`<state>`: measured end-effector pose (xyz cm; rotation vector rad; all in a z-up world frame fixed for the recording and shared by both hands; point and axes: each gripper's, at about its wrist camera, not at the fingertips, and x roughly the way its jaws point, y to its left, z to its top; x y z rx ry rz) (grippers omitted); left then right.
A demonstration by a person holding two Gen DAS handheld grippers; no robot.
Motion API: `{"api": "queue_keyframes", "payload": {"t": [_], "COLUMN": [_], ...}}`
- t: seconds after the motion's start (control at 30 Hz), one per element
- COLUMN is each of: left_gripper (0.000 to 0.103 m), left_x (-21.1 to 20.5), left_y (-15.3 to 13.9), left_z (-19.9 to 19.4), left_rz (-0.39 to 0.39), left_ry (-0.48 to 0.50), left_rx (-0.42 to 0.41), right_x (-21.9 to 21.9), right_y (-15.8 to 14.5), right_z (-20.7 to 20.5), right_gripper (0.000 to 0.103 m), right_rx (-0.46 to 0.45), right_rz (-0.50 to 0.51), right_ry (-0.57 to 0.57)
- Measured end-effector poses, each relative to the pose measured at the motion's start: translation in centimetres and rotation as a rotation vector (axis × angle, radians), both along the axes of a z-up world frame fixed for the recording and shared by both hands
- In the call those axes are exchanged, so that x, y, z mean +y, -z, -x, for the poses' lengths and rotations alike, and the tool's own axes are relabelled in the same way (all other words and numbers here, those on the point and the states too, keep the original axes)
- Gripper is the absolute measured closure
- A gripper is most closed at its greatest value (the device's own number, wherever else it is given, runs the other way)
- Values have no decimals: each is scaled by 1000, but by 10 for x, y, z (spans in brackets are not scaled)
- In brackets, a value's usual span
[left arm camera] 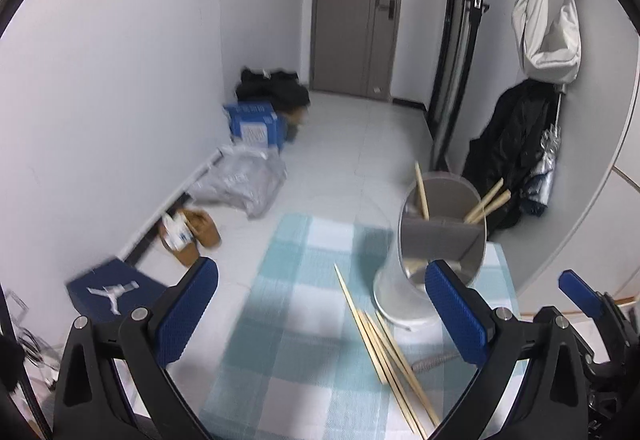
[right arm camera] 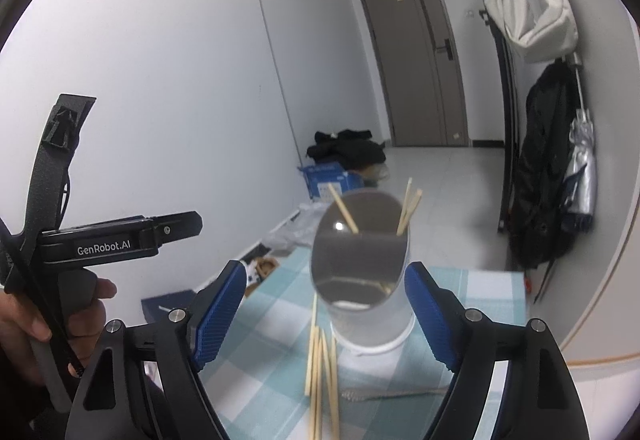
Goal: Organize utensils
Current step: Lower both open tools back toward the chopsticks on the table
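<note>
Chopsticks (left arm camera: 386, 352): five loose on cloth (left arm camera: 280, 320), three in holder (left arm camera: 440, 240).

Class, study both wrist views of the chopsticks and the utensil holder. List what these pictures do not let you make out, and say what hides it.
- Loose chopsticks: near ends cut off by the lower edge, both views.
- Utensil holder: its bottom and the lower ends of the standing chopsticks are hidden by its own wall and dividers.
- Grey coiled item on the checked cloth: blurred, partly behind the right hand-held gripper.
</note>
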<state>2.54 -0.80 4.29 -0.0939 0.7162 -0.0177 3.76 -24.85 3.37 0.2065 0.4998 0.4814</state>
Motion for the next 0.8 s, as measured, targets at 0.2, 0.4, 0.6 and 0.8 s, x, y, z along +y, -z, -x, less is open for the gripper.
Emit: {"api": "queue_keyframes", "payload": {"t": [0.2,0.4,0.6,0.8], "left_gripper": [1,1,1,1], "left_x": [12,25,41,46], "left_y": [39,63,77,84], "left_z": [-13,-24,-34,-40], "left_rz": [155,230,282,233], "left_ry": [68,73,12,-11], "left_rx": [136,186,189,174], "right_x": [11,23,45,64], "right_y": [31,67,103,141], "right_z": [-6,-18,-36,-51], "right_gripper": [19,19,24,51], "right_rx": [99,233,359,474], "right_rz": [33,88,187,238], "right_ry": [-18,-44,-84,-125]}}
